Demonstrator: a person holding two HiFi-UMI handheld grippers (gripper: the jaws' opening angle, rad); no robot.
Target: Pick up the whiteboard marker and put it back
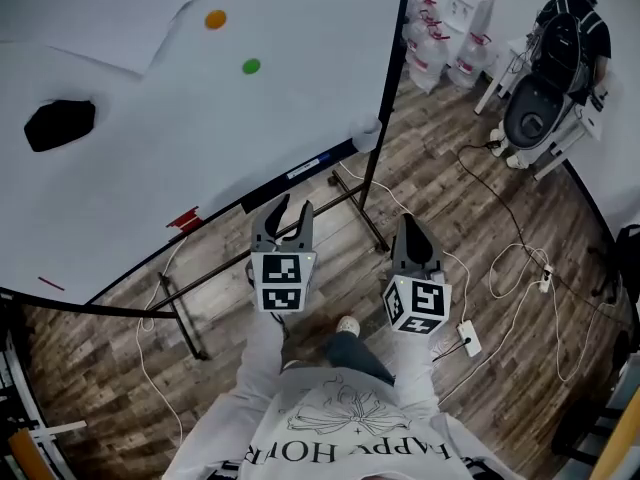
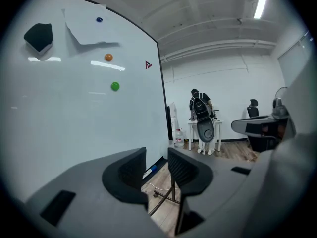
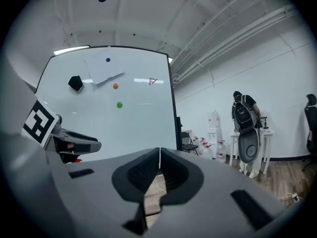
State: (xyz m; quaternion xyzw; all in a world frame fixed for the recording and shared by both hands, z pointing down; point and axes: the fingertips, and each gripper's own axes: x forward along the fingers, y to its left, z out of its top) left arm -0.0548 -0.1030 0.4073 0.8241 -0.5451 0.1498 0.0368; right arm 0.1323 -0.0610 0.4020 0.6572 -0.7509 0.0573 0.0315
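A whiteboard marker [image 1: 303, 169], white with a blue end, lies in the tray [image 1: 250, 200] along the bottom edge of the whiteboard [image 1: 200, 138]. In the left gripper view the marker [image 2: 150, 171] shows through the gap between the jaws, some way ahead. My left gripper [image 1: 295, 205] [image 2: 156, 155] is open and empty, short of the tray. My right gripper [image 1: 408, 220] [image 3: 159, 150] is shut with nothing in it, to the right of the board's stand. A small red thing [image 1: 184, 219] also sits on the tray further left.
On the board are a black eraser [image 1: 60, 123], an orange magnet [image 1: 215, 19], a green magnet [image 1: 251, 66] and a sheet of paper [image 2: 89, 26]. The stand's legs [image 1: 372, 223] and cables [image 1: 510, 263] cross the wood floor. A person [image 1: 572, 28] stands by a chair [image 1: 533, 110] at the back right.
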